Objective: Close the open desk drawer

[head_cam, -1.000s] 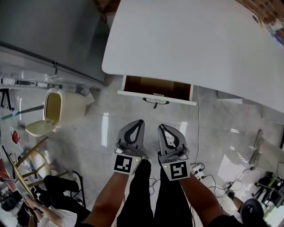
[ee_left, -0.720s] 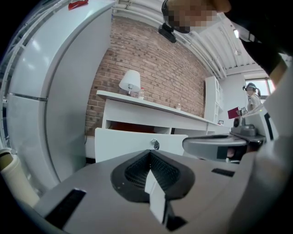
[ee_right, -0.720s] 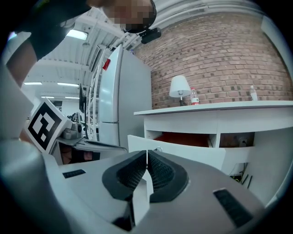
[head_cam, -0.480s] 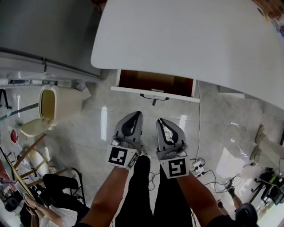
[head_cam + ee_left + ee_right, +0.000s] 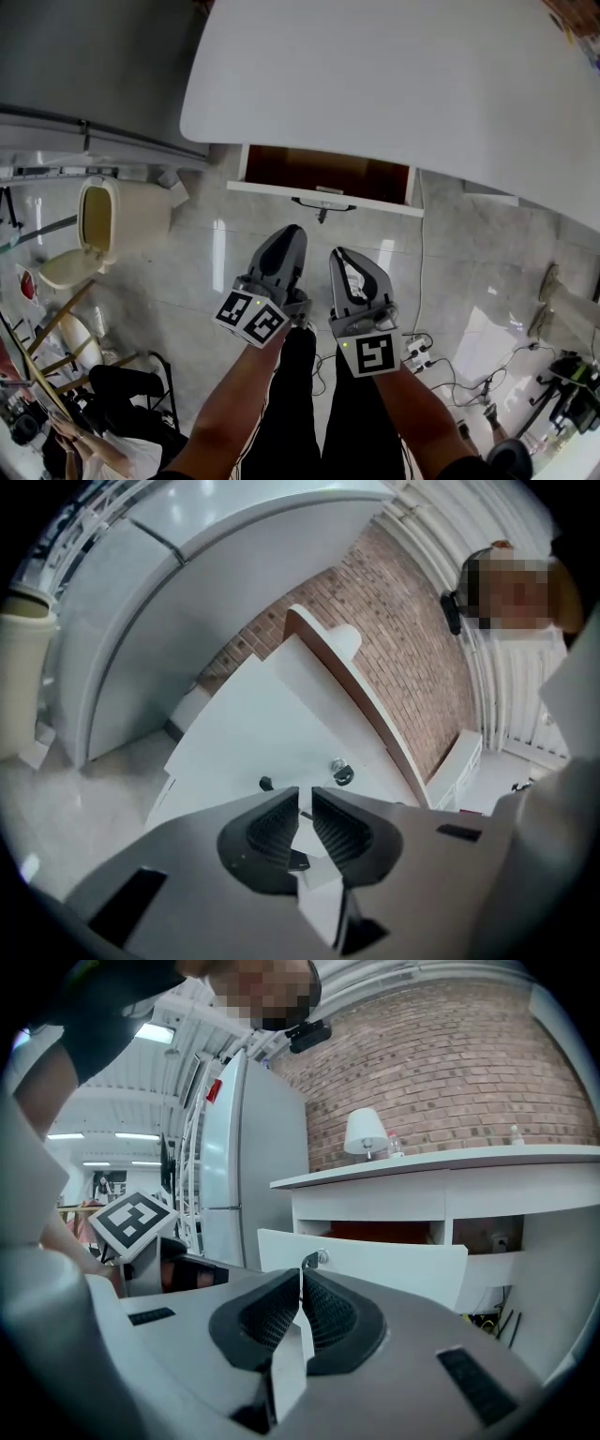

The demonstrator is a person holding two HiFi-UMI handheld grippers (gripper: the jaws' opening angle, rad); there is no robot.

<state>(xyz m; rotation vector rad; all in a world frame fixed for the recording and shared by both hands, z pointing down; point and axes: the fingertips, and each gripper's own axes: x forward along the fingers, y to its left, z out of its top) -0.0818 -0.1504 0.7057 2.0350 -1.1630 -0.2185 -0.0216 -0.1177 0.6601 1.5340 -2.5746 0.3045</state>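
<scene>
Status: L gripper (image 5: 289, 231) and R gripper (image 5: 339, 253) are side by side in front of me, above the tiled floor (image 5: 216, 272), both tips pointing toward the drawer (image 5: 323, 198). Neither touches it; both are short of the drawer front. L gripper: jaws are opening, w/ only a narrow slit between the ribbed pads (image 5: 274, 825), and nothing is between them. The unit sits rolled to one side, so its marker cube (image 5: 251, 318) shows two faces in the head view. R gripper: jaws are together, pads meeting along one line, nothing gripped. Its marker cube (image 5: 374, 355) sits roughly square to the head cam. Drawer pos.: it is pulled out from under the front edge of the white desk (image 5: 403, 84), w/ the brown interior exposed. The dark handle (image 5: 322, 203) is at the middle of the white front panel, on the side facing me. In the R gripper view the drawer stands ahead and slightly right of the jaw line. A cream bin (image 5: 112, 220) stands on the floor well left of the drawer.
</scene>
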